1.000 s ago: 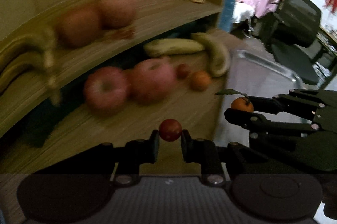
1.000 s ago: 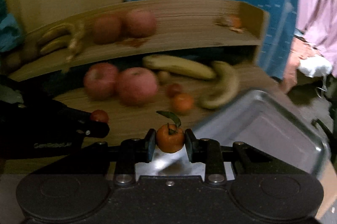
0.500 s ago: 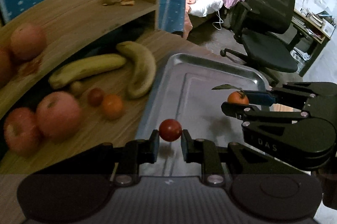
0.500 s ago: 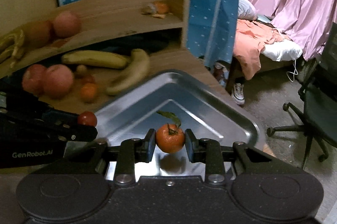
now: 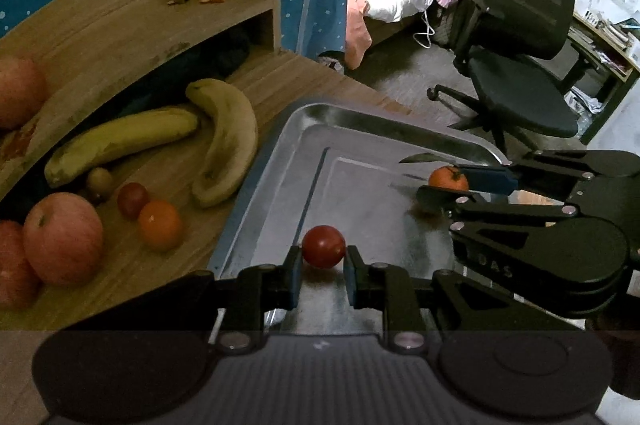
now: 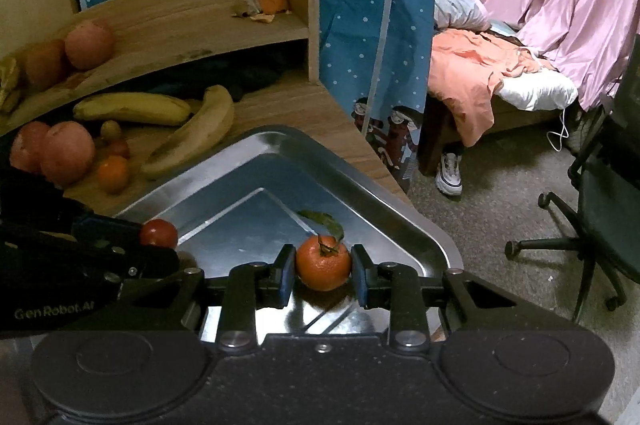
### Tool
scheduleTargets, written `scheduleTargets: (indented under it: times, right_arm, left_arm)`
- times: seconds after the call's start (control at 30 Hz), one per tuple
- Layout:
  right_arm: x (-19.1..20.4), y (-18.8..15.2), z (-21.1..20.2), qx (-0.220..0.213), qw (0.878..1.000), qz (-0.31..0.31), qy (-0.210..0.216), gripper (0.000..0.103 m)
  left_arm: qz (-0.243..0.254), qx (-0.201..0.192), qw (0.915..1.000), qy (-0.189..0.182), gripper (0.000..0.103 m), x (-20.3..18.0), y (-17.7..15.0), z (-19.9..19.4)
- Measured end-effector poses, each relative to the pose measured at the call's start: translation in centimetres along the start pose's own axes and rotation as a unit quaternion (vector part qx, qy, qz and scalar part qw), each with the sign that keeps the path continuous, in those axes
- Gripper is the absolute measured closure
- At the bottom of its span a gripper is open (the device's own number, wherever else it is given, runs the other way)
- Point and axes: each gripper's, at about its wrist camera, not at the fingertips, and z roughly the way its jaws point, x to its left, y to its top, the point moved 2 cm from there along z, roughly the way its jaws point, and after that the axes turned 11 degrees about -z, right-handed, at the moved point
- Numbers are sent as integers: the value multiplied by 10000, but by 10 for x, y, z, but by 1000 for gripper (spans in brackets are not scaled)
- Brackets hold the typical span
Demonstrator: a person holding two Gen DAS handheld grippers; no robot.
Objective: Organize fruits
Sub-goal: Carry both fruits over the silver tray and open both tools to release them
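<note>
So I've got both grippers over the metal tray (image 6: 404, 221) right now. Left gripper (image 5: 320, 271) has its jaws clamped on a small red tomato (image 5: 323, 246), held above the tray's near-left part. Right gripper (image 6: 323, 275) has its jaws clamped on a little orange (image 6: 323, 262) with a leaf on its stem, over the tray toward its right corner. I can't tell from either camera whether the fruits are touching the tray bottom or just above it.

Everything else sits on the wooden surface (image 5: 320, 77) left of the tray: two bananas (image 5: 228, 141) right beside the tray's left edge, another small orange (image 5: 160, 225), a dark red tomato (image 5: 132, 199), and a couple of apples (image 5: 64, 237) further left. A wooden shelf (image 6: 180, 25) behind the tray holds more apples and some orange peel (image 6: 266, 5). Off to the right of the tray there's a black office chair (image 5: 520, 73) on the floor.
</note>
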Motion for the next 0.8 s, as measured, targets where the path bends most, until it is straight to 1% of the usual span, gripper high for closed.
scheduleTargets:
  times: [0.3, 0.4, 0.47, 0.5, 0.6, 0.63, 0.67, 0.7, 0.77, 0.8]
  right_arm:
    - [-2, -6, 2, -18, 10000, 48, 41, 71]
    - [-1, -6, 2, -26, 10000, 27, 29, 67]
    - [1, -7, 0, -14, 10000, 24, 9, 61]
    - [1, -7, -2, -21, 10000, 34, -6, 60]
    - [3, -9, -11, -86, 9999, 75, -95, 47]
    - [3, -9, -16, -124, 9998, 104, -120, 42]
    - [4, -10, -20, -153, 9997, 139, -132, 40]
    - [5, -11, -24, -174, 9996, 173, -149, 38]
    - [8, -12, -33, -234, 9993, 223, -203, 29]
    - [10, -13, -37, -265, 9991, 250, -223, 28]
  left_arm:
    - [-40, 92, 9998, 167, 78, -2, 1, 6]
    - [-100, 83, 9998, 164, 77, -3, 1, 5]
    - [-151, 52, 9997, 171, 75, -1, 1, 3]
    - [-169, 41, 9997, 171, 74, -1, 1, 1]
    - [-159, -16, 9997, 158, 65, 2, 0, -6]
    - [-154, -58, 9997, 153, 57, 2, -1, -10]
    - [-151, -104, 9997, 164, 50, 3, -1, -14]
    - [-154, -154, 9996, 174, 48, 5, -2, -19]
    - [-146, -219, 9995, 167, 47, 9, -4, -30]
    - [-139, -254, 9994, 193, 45, 12, -5, -36]
